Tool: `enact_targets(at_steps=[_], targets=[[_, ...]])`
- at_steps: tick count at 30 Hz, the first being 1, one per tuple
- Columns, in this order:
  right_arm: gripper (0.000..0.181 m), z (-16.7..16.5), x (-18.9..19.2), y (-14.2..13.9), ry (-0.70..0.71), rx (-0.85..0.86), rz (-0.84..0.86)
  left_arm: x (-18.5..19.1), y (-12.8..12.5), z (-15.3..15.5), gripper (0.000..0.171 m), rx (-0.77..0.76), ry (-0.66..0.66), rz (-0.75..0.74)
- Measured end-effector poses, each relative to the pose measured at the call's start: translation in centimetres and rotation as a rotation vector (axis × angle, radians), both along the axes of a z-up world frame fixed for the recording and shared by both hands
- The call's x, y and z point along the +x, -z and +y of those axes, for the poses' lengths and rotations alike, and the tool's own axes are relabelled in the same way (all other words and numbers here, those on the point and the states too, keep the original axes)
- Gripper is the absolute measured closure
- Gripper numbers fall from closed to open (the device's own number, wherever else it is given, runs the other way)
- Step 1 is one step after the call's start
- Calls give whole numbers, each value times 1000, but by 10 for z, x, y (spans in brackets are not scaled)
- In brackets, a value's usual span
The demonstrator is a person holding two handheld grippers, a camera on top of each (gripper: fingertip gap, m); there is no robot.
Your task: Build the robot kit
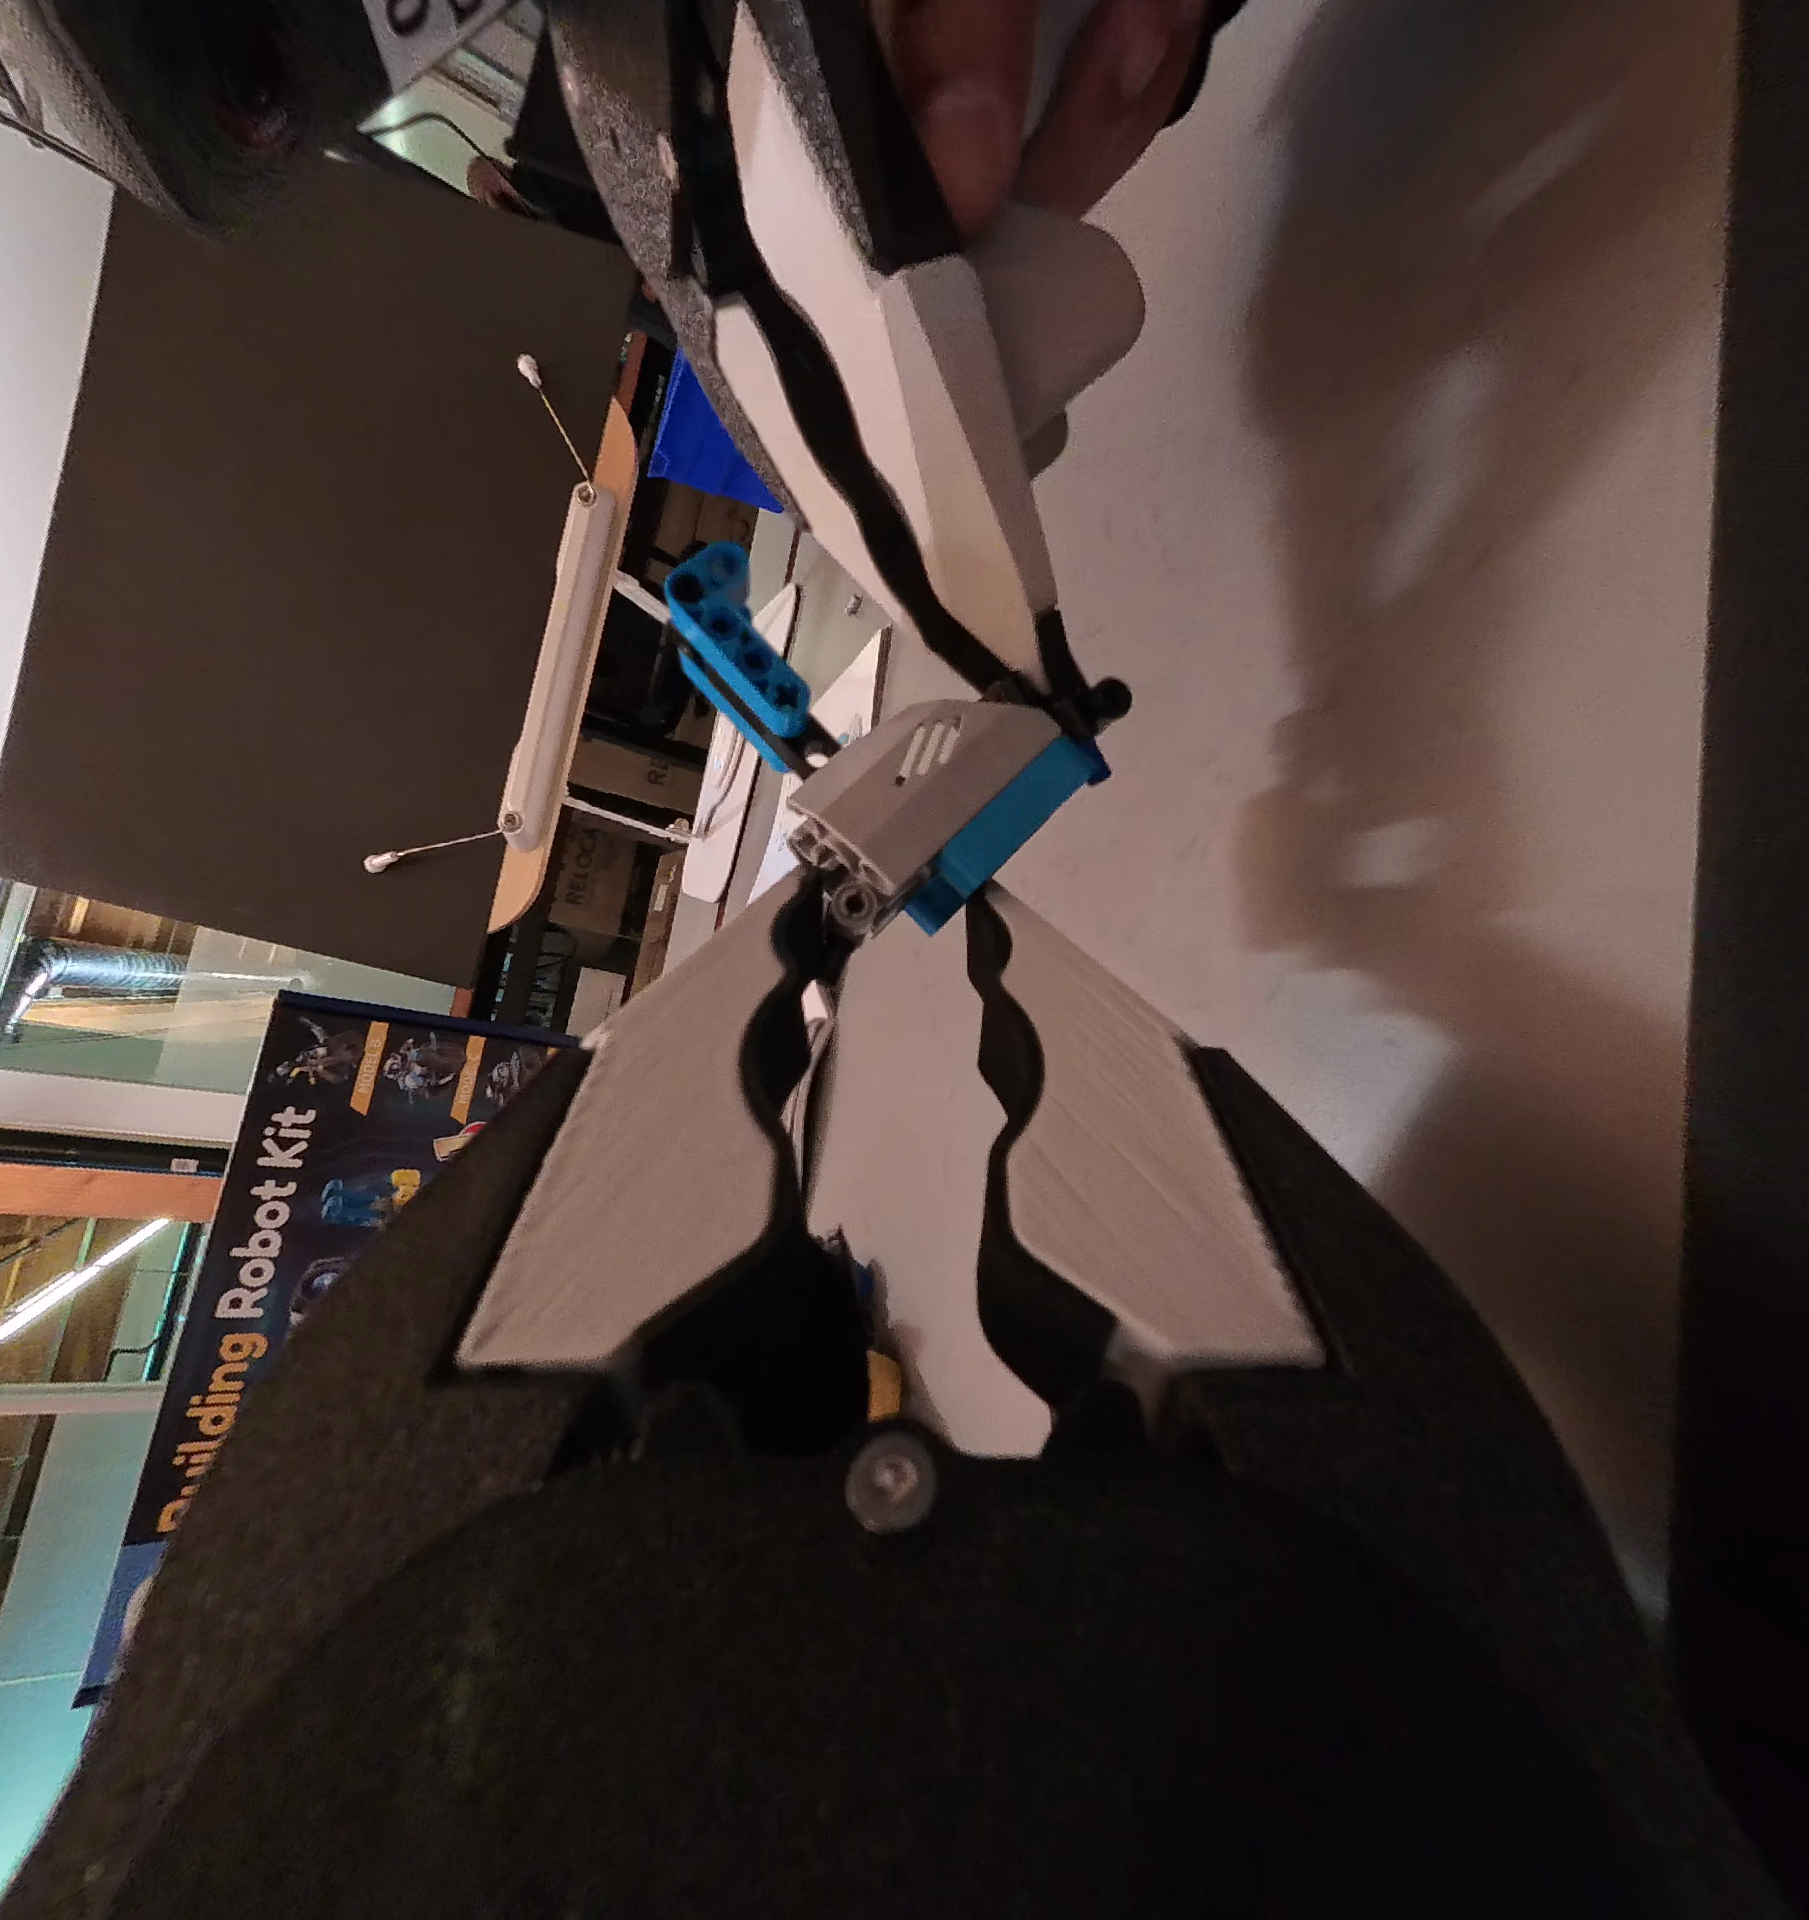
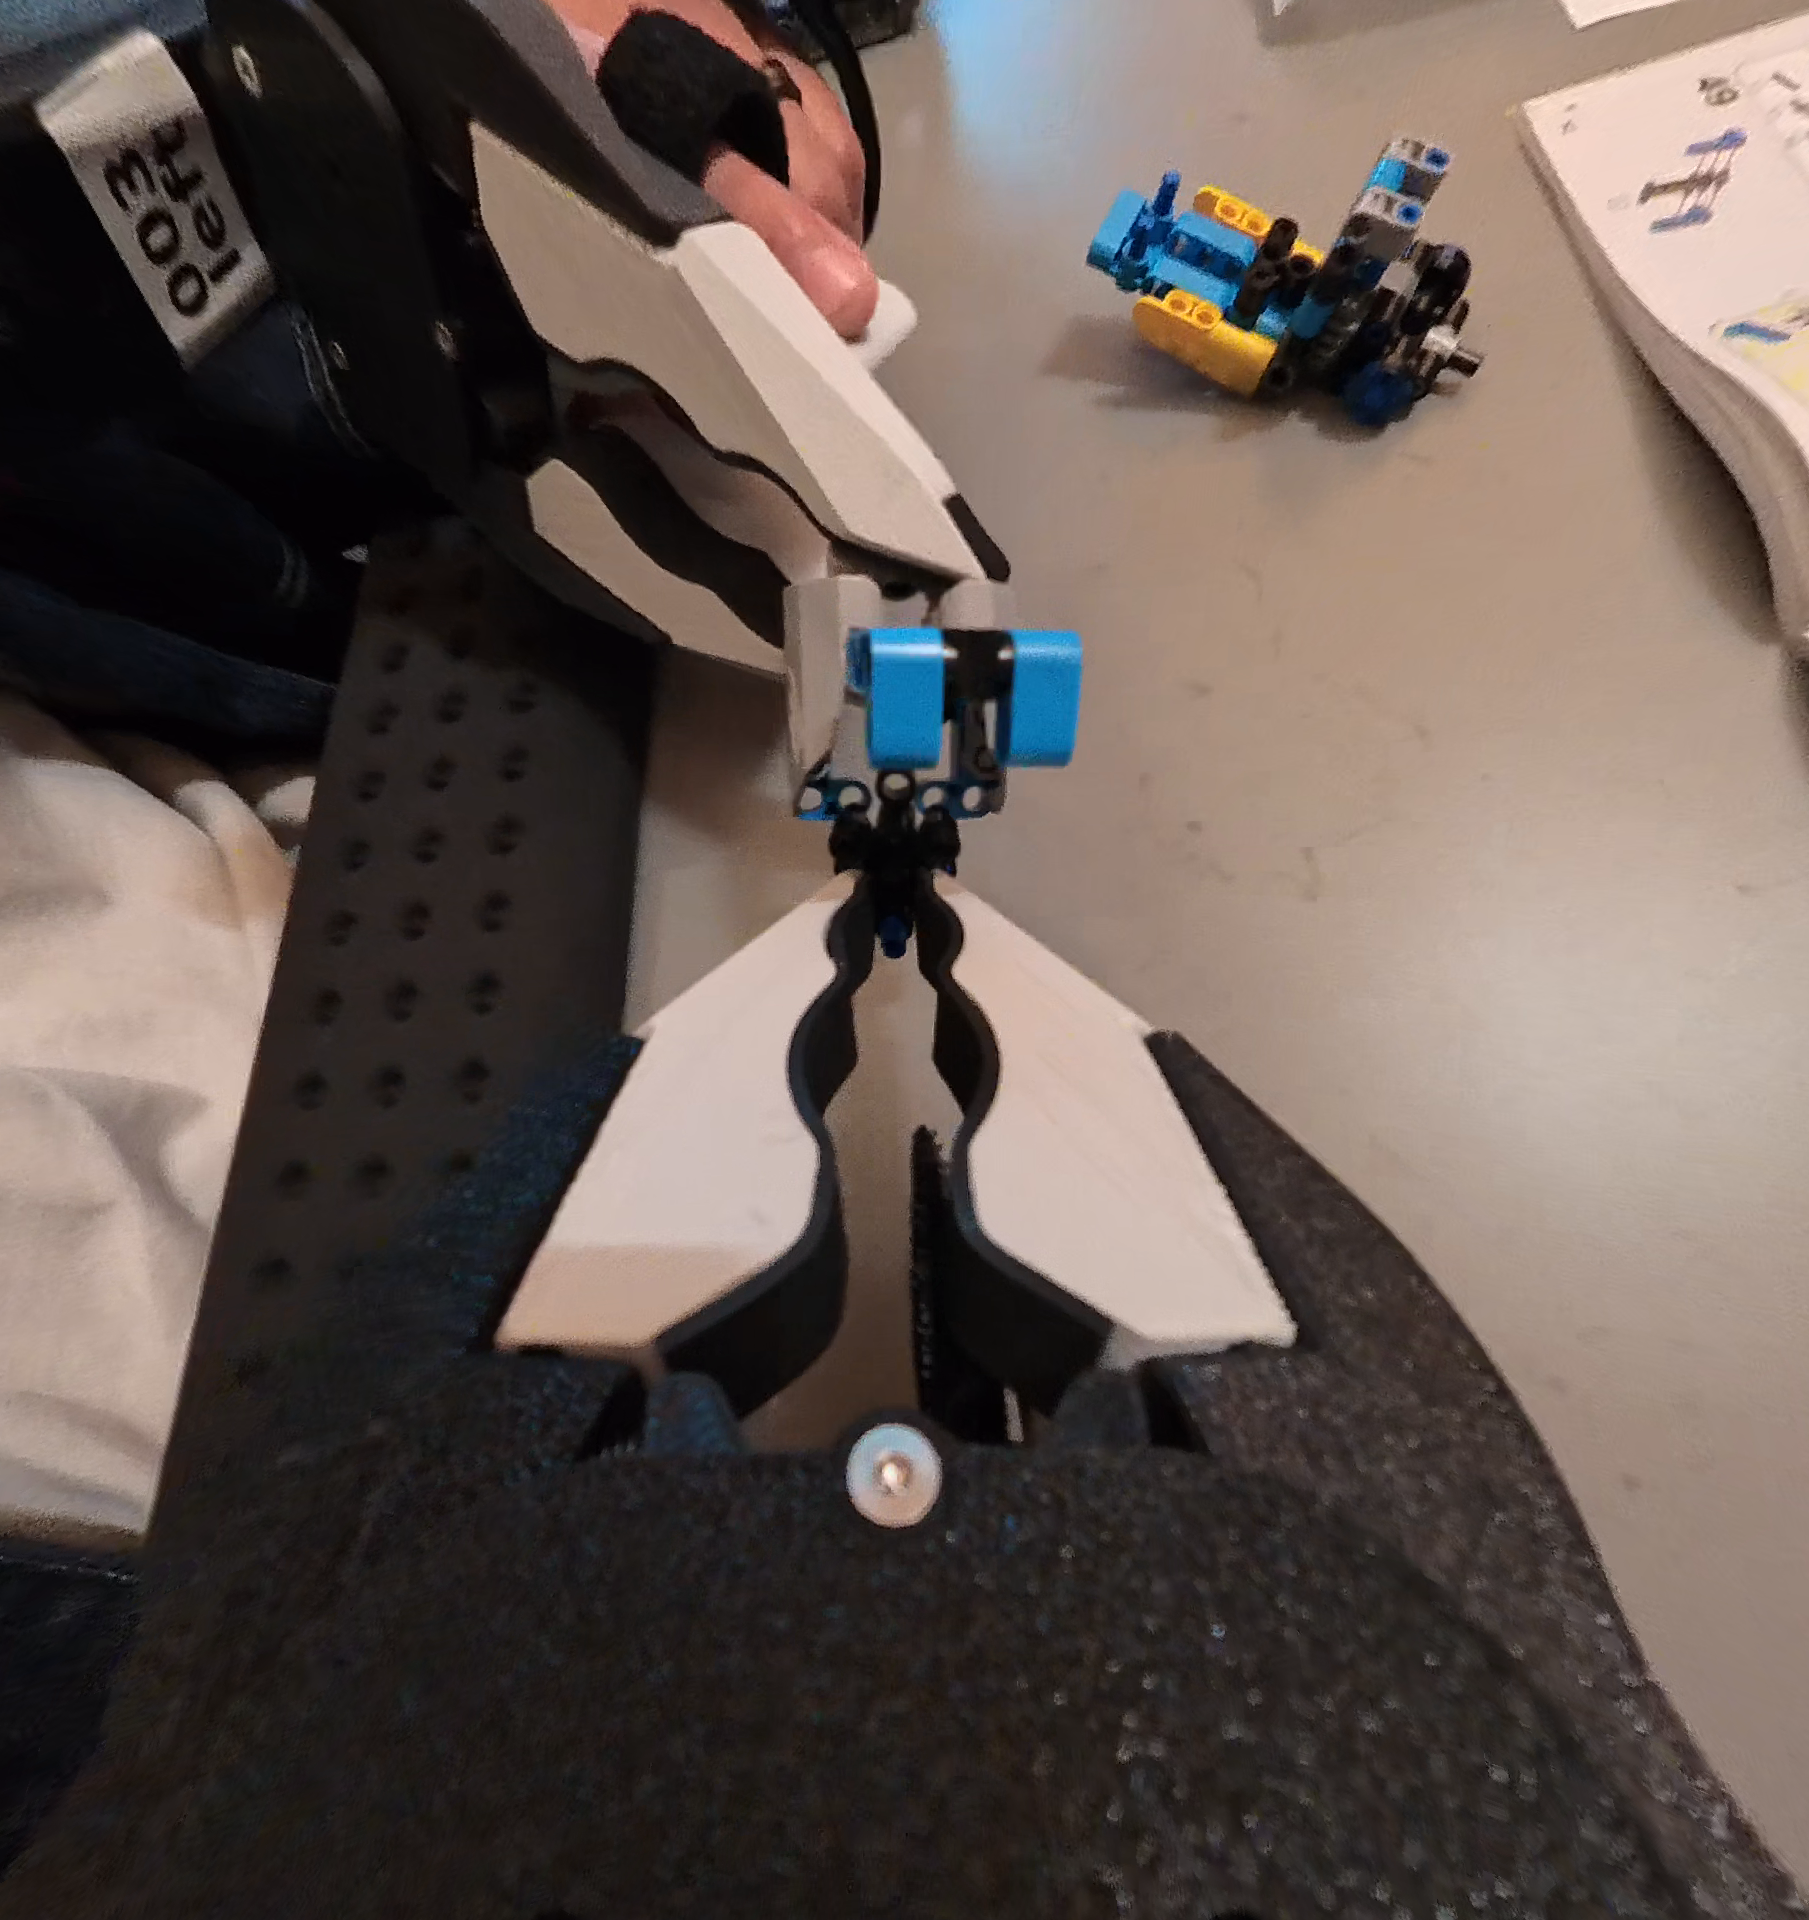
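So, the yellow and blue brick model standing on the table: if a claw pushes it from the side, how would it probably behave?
The brick model is many small pieces plugged together, so it is probably light and would slide on the smooth grey table. Its outline is uneven, with an upright stack at one end, so it may turn or tip. Protruding small parts might pop off under a hard push.

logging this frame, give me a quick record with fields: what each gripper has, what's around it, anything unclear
left gripper: shut on the grey and blue brick assembly, at its grey end
right gripper: shut on the black pin cluster at the other end of the same assembly
assembly position: held between both grippers, above the grey table
on the table: a blue, yellow and black brick model, apart from the grippers; an open instruction booklet to its right
background: a kit box standing behind the left gripper
unclear: whether the assembly's parts are fully seated
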State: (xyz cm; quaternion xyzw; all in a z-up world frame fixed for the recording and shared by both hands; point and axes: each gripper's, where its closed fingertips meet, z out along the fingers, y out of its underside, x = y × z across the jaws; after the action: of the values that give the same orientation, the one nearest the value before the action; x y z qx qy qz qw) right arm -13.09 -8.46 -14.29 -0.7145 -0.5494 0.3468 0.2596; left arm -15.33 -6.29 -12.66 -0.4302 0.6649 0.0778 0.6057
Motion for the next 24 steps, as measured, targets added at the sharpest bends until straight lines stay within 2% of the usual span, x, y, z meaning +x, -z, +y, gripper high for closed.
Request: enact_targets(at_steps=[11, 19, 24], targets=[[174, -4, 3, 6, -25, -104, 13, 5, 5, -6, 144, 37, 25, 34], [174, -2, 3, -2, -16, -143, 79, 5, -2, -2, 144, -11, 6, -24], [174, 6, 0, -17, 3, -24, 136, 0, -10, 4, 144, -63, -27, -91]])
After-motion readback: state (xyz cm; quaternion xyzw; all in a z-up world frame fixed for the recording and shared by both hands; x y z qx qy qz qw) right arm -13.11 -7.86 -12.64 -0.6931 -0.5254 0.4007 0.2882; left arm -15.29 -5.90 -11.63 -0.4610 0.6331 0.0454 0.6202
